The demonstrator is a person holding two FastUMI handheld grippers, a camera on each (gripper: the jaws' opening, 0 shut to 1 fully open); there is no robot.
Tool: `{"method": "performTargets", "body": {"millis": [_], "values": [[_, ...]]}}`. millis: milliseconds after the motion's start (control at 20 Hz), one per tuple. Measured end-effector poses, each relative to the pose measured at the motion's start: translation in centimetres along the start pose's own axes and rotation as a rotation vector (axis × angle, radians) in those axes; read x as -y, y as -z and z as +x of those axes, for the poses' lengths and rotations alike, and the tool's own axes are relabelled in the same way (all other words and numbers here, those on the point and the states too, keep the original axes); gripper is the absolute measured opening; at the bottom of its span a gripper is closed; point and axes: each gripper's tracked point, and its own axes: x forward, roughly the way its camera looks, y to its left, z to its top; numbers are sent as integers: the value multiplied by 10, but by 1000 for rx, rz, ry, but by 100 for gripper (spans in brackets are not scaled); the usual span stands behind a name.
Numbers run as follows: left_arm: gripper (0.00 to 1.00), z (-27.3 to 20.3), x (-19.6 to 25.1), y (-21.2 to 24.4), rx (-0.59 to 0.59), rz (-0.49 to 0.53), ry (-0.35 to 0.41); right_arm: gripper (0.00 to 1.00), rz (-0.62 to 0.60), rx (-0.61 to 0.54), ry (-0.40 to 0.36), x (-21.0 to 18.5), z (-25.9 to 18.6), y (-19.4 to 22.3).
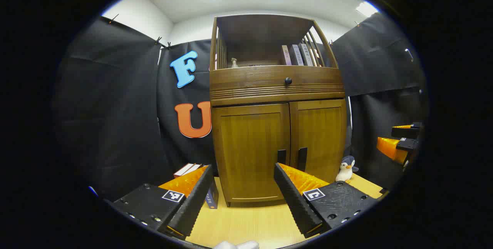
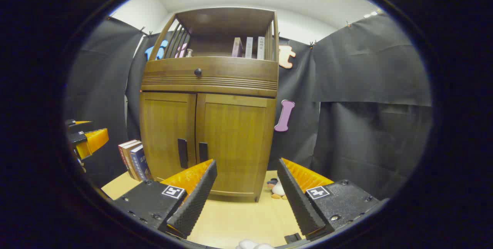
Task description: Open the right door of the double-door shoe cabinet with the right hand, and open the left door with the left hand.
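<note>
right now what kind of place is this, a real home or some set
Most likely a staged recording booth, not a home: black cloth walls are clipped up around a lone wooden shoe cabinet standing on a light tabletop, with props such as a toy penguin and books beside it.

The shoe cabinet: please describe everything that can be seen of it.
The cabinet looks like brown wood and stands upright on a light wooden table, in front of the black cloth. Its top is an open shelf with slatted sides, holding books and a small bottle. Below is a drawer with a round dark knob. Under it, both doors are shut: left door, right door, each with a dark vertical handle near the middle seam. Neither tool touches it.
</note>
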Motion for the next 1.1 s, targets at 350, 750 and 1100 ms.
{"method": "performTargets", "body": {"millis": [350, 750, 1100], "values": [[96, 1, -4, -1, 4, 8, -1, 100, -16, 8, 9, -6, -1, 0], [96, -4, -6, -2, -5, 7, -5, 99, -10, -14, 0, -6, 8, 5], [96, -20, -18, 4, -29, 16, -34, 99, 1, -57, -57, -35, 63, 20]]}}
